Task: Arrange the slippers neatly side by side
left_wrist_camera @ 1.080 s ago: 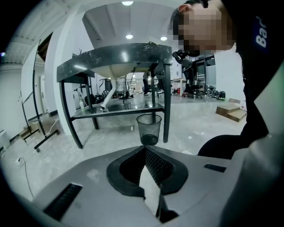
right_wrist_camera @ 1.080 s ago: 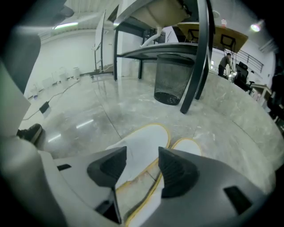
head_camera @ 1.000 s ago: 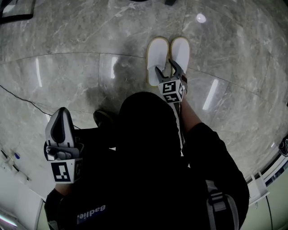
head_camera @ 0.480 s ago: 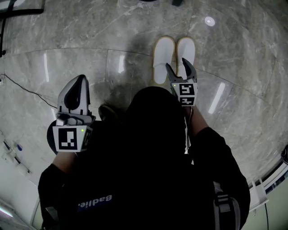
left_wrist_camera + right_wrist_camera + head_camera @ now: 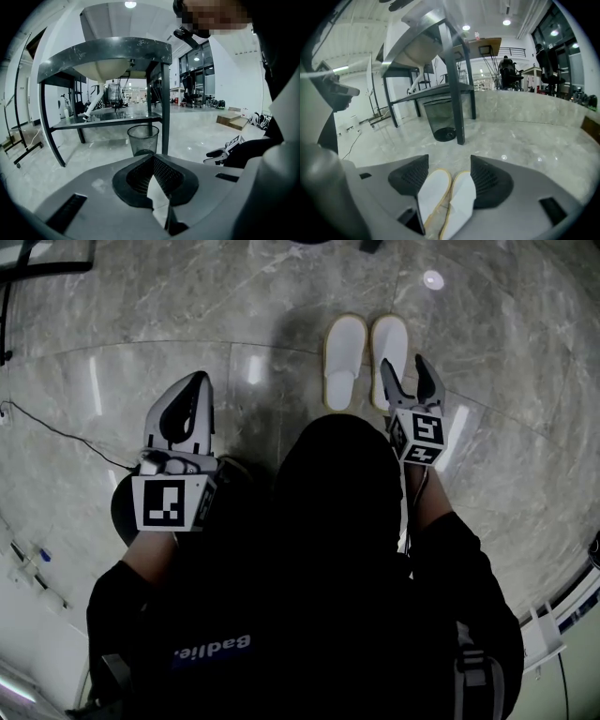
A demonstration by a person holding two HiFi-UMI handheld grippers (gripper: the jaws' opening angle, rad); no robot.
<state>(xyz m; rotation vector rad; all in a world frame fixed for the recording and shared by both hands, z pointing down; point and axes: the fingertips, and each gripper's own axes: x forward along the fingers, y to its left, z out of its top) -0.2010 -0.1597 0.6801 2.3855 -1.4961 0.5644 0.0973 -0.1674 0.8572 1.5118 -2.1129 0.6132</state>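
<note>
Two white slippers lie side by side on the marble floor, toes away from me: the left slipper (image 5: 343, 357) and the right slipper (image 5: 390, 345). My right gripper (image 5: 405, 367) hangs open just right of and above them, holding nothing. In the right gripper view both slippers, left (image 5: 432, 191) and right (image 5: 462, 196), show far below between the spread pads of the right gripper (image 5: 449, 176). My left gripper (image 5: 194, 383) is held out at the left, away from the slippers. Its pads meet at the tip with nothing between them, as the left gripper view shows for the left gripper (image 5: 152, 158).
A metal-legged table (image 5: 108, 50) with a basin under its top stands ahead, with a mesh waste bin (image 5: 143, 139) beside one leg; the bin (image 5: 440, 119) also shows past the slippers. A thin cable (image 5: 56, 432) runs over the floor at the left. My dark-clothed body fills the lower head view.
The right gripper has drawn back to the right, off the slippers, still open. The left gripper has risen and come forward. The slippers lie as before.
</note>
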